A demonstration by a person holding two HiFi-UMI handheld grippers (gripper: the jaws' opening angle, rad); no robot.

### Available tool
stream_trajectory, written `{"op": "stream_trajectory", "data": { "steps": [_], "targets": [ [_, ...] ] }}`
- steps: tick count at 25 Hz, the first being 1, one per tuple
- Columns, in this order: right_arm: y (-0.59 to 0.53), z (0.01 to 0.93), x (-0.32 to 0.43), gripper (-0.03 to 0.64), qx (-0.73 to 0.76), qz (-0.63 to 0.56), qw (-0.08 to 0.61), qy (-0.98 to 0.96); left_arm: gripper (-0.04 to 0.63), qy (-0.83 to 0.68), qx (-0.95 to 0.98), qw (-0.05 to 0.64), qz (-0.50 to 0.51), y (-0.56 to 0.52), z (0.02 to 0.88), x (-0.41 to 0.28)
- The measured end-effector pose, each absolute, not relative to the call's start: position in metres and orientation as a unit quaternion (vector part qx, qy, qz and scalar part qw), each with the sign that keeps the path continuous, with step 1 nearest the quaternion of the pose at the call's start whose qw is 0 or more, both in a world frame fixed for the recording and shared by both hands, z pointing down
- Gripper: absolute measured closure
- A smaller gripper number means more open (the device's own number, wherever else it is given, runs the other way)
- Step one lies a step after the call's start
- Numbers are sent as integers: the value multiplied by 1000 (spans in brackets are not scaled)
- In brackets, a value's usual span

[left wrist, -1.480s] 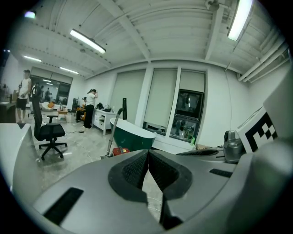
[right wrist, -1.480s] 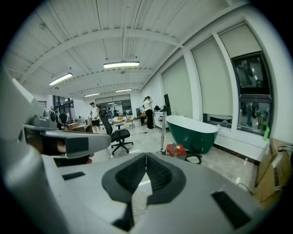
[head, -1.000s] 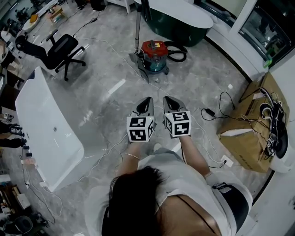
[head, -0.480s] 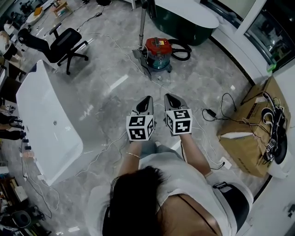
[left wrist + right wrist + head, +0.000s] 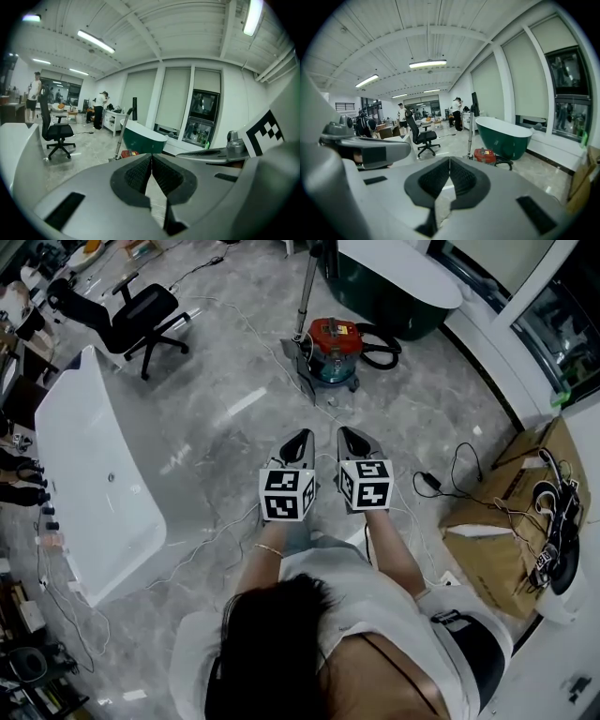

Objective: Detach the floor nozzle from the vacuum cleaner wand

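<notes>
- Gripper state: the left gripper (image 5: pixel 300 437) and the right gripper (image 5: pixel 349 433) both have their jaws pressed together with nothing between them. They are held side by side, just apart, pointing forward and slightly down over bare floor.
- Target location: the floor nozzle (image 5: pixel 308 371) rests on the grey floor straight ahead of the person and well apart from both grippers. It sits just beside the red vacuum canister (image 5: pixel 337 339), on the canister's left in the head view.
- Long axis: the wand (image 5: pixel 307 294) rises from the nozzle nearly upright. In the right gripper view it shows as a vertical tube (image 5: pixel 470 133) left of the canister (image 5: pixel 485 155). The joint to be separated is judged to be at the wand's lower end, close to the floor.
- Bearing: in the head view the nozzle lines up with the left gripper, while the canister lies ahead of the right gripper.
- Nearer hand: the left is judged marginally nearer the nozzle. Both must close the floor gap and open before any grip.
</notes>
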State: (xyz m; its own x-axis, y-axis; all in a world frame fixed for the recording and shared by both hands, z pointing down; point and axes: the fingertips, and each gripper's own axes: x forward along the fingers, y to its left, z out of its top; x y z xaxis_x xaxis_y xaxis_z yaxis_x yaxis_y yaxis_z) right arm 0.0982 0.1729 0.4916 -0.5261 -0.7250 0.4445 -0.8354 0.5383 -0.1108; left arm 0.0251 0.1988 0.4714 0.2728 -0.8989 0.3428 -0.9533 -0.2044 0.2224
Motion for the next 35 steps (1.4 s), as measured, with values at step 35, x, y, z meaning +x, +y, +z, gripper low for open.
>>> {"op": "stream_trajectory", "data": {
  "steps": [35],
  "targets": [
    [8, 480, 24, 601, 483, 140, 160, -850, 591, -553, 809, 181, 86, 18, 471, -29]
  ]
}}
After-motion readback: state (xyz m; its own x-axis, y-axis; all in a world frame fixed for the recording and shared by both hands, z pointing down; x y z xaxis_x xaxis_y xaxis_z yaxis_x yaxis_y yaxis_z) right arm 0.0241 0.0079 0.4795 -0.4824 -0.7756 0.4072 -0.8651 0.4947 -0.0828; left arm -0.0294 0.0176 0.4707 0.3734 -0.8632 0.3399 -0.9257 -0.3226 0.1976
